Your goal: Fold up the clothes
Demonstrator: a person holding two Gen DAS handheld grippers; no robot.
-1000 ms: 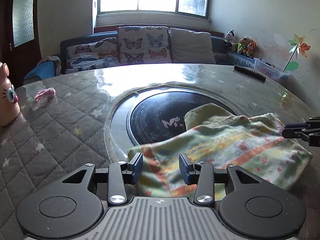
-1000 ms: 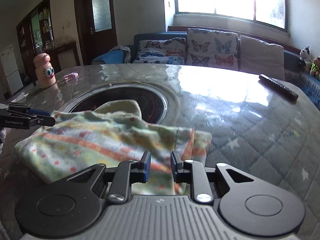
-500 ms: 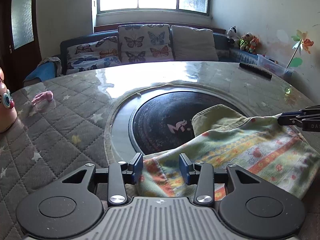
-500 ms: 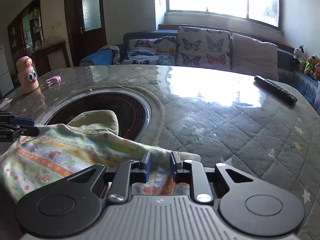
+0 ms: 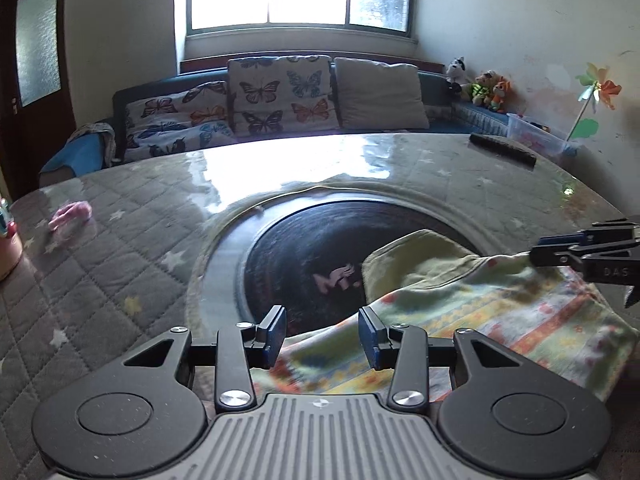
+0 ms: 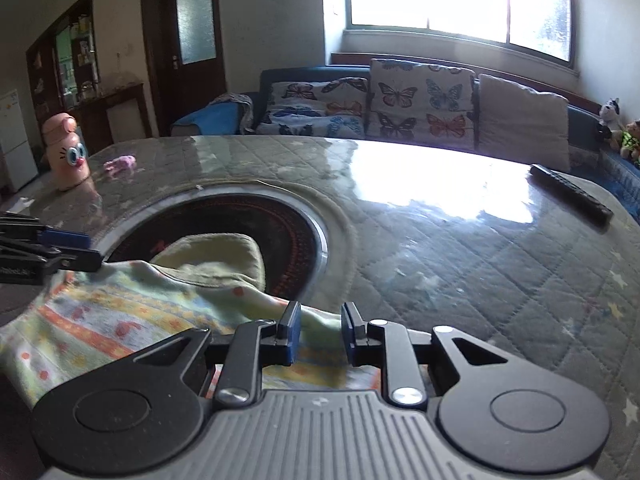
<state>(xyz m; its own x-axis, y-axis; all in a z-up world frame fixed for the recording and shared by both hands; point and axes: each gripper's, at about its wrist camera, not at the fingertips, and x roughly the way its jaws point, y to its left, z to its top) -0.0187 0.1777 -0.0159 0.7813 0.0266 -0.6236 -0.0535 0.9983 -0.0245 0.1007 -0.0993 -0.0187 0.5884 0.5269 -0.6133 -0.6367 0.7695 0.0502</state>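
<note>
A small patterned garment (image 5: 480,320), pale green with orange and yellow stripes, lies on the round table across the near rim of the dark centre disc (image 5: 320,248). It also shows in the right wrist view (image 6: 132,304). My left gripper (image 5: 322,334) is open, its jaws either side of the garment's left edge. My right gripper (image 6: 319,334) is open, jaws either side of the garment's right edge. Each gripper appears in the other's view, the right one (image 5: 580,252) and the left one (image 6: 48,252), at the cloth's edges.
The table wears a grey quilted cover under glass (image 6: 460,248). A remote control (image 6: 568,194) lies at the far right, a pink cartoon bottle (image 6: 66,156) and a small pink object (image 6: 120,165) at the far left. A sofa with butterfly cushions (image 5: 280,96) stands beyond.
Both grippers have drawn back toward the near table edge, pulling the garment's near edge with them. The garment now lies lower and more spread toward me.
</note>
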